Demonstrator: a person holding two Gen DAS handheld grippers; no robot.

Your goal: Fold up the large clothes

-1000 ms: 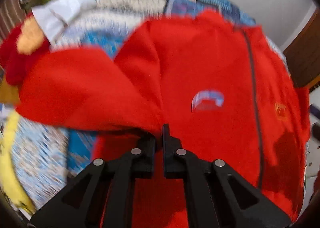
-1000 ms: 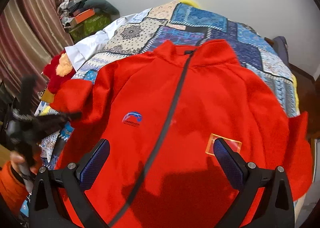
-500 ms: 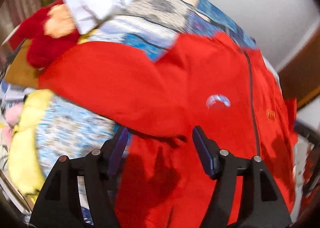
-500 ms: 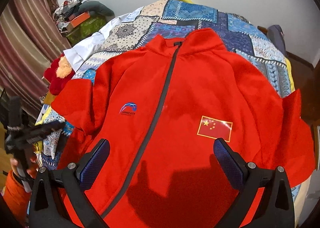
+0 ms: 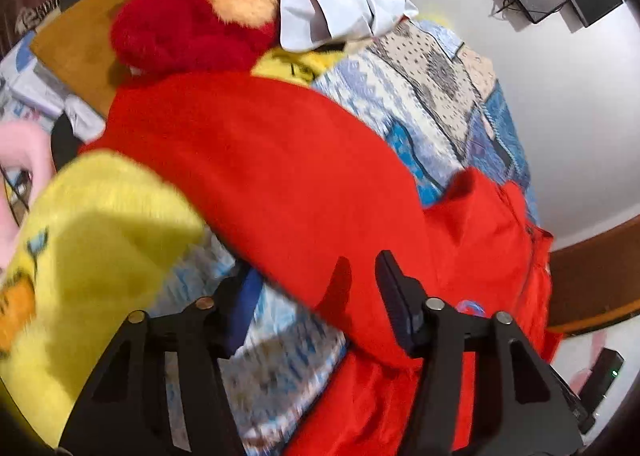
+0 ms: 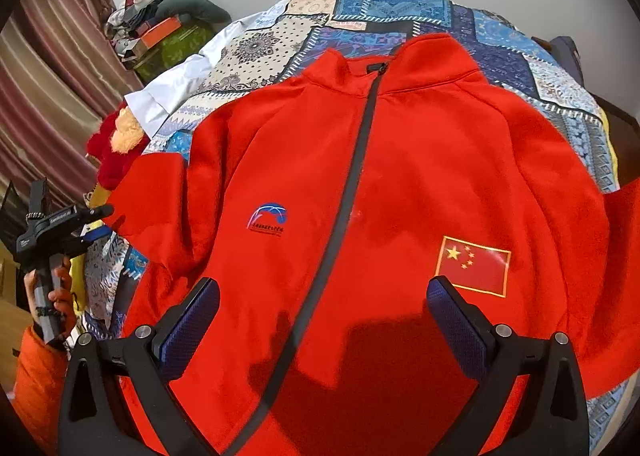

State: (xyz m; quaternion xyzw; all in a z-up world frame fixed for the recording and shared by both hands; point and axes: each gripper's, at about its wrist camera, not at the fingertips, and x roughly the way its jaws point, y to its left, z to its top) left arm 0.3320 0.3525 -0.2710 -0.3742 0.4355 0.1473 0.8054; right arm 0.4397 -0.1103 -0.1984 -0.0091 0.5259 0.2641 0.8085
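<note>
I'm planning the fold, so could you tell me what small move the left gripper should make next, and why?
Probably ease the left gripper onto the sleeve edge and close. Its jaws, just narrowing, stand open over that edge without pinching it, and the red jacket lies flat and zipped.

Left gripper (image 5: 316, 288) half-open (jaws just closing, nothing held); right gripper (image 6: 322, 316) spread wide.

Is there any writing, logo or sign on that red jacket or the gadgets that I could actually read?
Nothing reads clearly.
Blue arch logo on the red jacket: the line of small characters under it is too small to read.
Flag patch: yellow stars, no words.
Left gripper: white lettering on its body, too blurred to read.
</note>
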